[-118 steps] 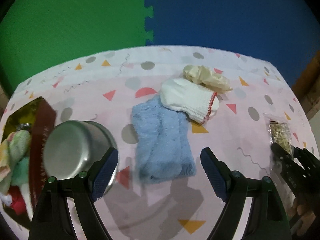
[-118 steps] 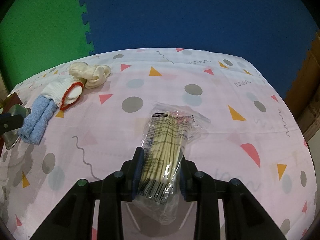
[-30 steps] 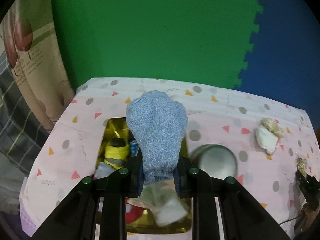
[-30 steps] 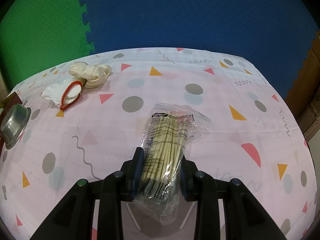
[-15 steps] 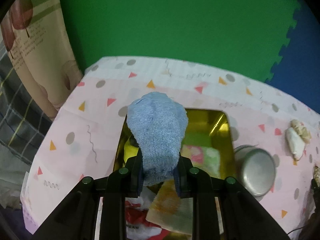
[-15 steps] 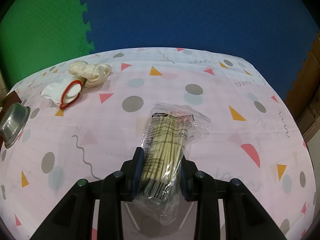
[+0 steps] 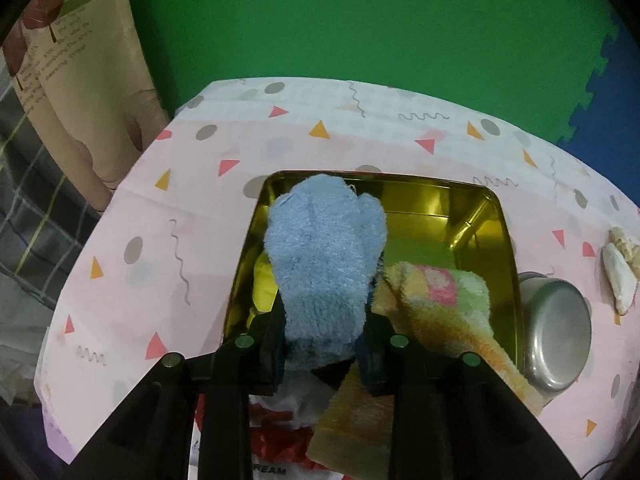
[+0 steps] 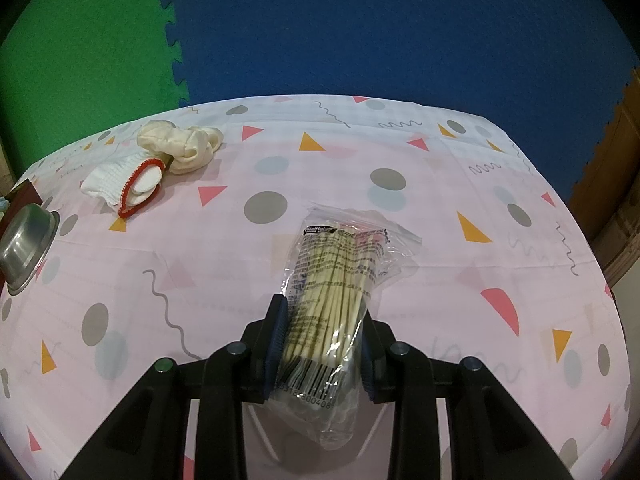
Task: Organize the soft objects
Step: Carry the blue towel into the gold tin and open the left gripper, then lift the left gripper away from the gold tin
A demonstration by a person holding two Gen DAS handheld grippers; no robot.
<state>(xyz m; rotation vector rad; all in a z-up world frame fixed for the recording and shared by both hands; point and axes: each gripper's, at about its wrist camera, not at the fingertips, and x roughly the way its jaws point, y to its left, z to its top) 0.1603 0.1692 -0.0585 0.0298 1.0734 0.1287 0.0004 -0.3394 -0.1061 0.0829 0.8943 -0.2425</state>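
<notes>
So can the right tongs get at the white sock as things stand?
Probably not yet: the right tongs are shut on the stick packet. The cloth between them and the white sock lies bare, so the path looks free once they let go.

Two steep wrist views, shared steel bowl (image 7: 556, 328)

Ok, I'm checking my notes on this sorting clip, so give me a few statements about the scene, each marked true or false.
1. The blue fuzzy sock sits between the left gripper fingers, over the gold tin. True.
2. The right gripper holds a metal bowl. False: it grips a clear bag of sticks.
3. The steel bowl stands inside the tin. False: it is outside, beside the tin.
4. A white red-trimmed sock lies on the tablecloth. True.
</notes>
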